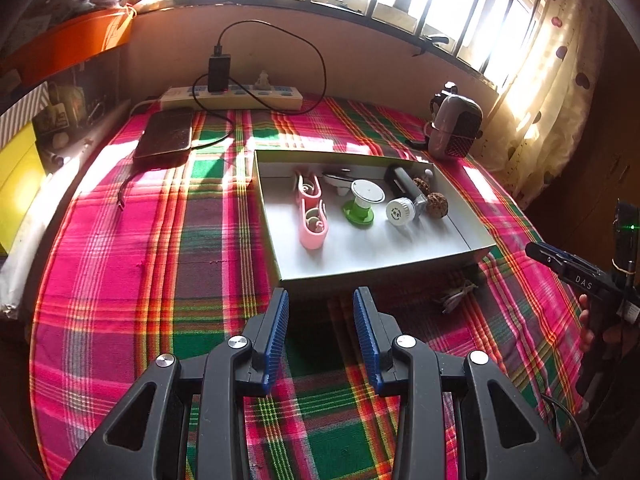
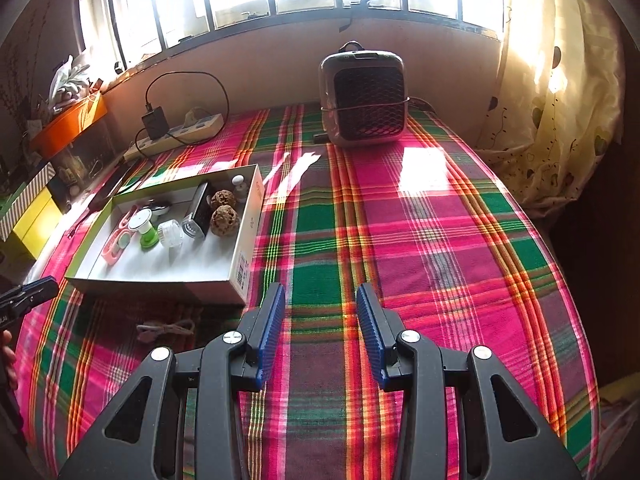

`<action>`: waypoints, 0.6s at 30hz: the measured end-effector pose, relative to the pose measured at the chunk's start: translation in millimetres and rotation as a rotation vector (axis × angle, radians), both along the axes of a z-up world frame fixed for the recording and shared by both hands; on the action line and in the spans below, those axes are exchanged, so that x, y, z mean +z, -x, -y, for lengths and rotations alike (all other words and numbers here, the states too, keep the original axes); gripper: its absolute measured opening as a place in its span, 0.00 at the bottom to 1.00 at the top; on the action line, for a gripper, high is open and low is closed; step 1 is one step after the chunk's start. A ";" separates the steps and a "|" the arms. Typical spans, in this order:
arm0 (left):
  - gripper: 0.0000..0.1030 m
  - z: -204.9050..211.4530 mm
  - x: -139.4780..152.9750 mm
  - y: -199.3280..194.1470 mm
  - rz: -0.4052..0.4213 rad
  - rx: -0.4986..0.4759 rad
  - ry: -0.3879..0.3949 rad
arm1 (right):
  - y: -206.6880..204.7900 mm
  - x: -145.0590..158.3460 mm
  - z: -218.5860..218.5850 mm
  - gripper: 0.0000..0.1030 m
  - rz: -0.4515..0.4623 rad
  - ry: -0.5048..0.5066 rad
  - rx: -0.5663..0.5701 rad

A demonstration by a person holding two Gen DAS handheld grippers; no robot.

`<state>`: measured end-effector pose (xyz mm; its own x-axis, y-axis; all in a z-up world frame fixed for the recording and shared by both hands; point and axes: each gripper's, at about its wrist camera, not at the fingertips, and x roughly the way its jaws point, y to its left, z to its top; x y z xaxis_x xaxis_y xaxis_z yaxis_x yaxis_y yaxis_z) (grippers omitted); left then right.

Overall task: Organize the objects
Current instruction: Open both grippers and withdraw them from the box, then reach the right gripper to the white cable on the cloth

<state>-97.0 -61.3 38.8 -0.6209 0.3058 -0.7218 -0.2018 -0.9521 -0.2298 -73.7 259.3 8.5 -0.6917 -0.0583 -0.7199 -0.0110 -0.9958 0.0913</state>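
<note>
the left gripper (image 1: 320, 300) hangs over the plaid cloth (image 1: 120, 280) just short of the near wall of the white box (image 1: 380, 270), its blue pads apart with nothing between them. the right gripper (image 2: 320, 296) hovers over bare cloth to the right of the box, jaws likewise parted and empty. inside the box lie a pink clip (image 1: 311, 216) at the left, a green-and-white spool (image 1: 362, 202), a white cap (image 1: 400, 210), a black stick (image 1: 402, 182) and two brown walnuts (image 1: 436, 205) at the far right. a small coiled cord (image 1: 456, 298) lies on the cloth near the box's near right corner. a heater (image 2: 364, 98) stands at the far side, a power strip (image 1: 232, 96) and phone (image 1: 168, 136) far left.
</note>
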 end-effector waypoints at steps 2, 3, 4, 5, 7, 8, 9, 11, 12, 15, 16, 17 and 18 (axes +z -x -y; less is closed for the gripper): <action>0.31 3.4 -2.9 -3.7 0.007 0.002 0.003 | -0.2 -3.3 4.4 0.38 0.008 0.008 0.014; 0.31 4.5 -4.7 -5.6 0.012 0.001 0.006 | 0.0 -4.9 6.8 0.38 0.013 0.013 0.024; 0.31 5.3 -6.5 -6.6 0.019 0.005 0.010 | 0.0 -6.5 9.9 0.38 0.017 0.016 0.035; 0.31 5.9 -8.1 -7.4 0.023 0.007 0.010 | -0.2 -8.0 13.1 0.38 0.021 0.018 0.044; 0.31 7.0 -11.2 -8.7 0.033 0.008 0.005 | -0.2 -10.8 21.5 0.38 0.031 0.029 0.075; 0.31 7.4 -12.4 -9.2 0.036 0.009 0.003 | -0.4 -12.1 26.3 0.38 0.037 0.037 0.100; 0.31 7.3 -13.2 -9.4 0.038 0.010 0.001 | -0.7 -13.0 32.0 0.38 0.040 0.036 0.122; 0.31 7.3 -13.9 -9.6 0.039 0.010 -0.002 | -1.2 -14.7 44.7 0.38 0.041 0.026 0.169; 0.31 7.4 -14.0 -9.6 0.038 0.008 -0.004 | -1.1 -15.7 50.3 0.38 0.045 0.024 0.191; 0.31 5.8 -13.8 -9.2 0.036 0.002 -0.009 | -1.0 -17.8 64.1 0.38 0.045 0.018 0.234; 0.31 5.3 -14.5 -9.1 0.036 -0.001 -0.009 | -1.1 -18.7 67.0 0.38 0.047 0.022 0.244; 0.31 4.3 -14.8 -8.6 0.038 -0.003 -0.009 | -0.4 -19.7 70.1 0.39 0.051 0.022 0.252; 0.31 3.8 -15.4 -8.2 0.040 -0.004 -0.010 | 0.1 -20.6 73.6 0.40 0.051 0.019 0.261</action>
<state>-88.8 -65.1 23.4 -0.5905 0.3156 -0.7428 -0.1965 -0.9489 -0.2469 -73.8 185.7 -12.0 -0.6140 -0.2442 -0.7506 0.2411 -0.9635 0.1162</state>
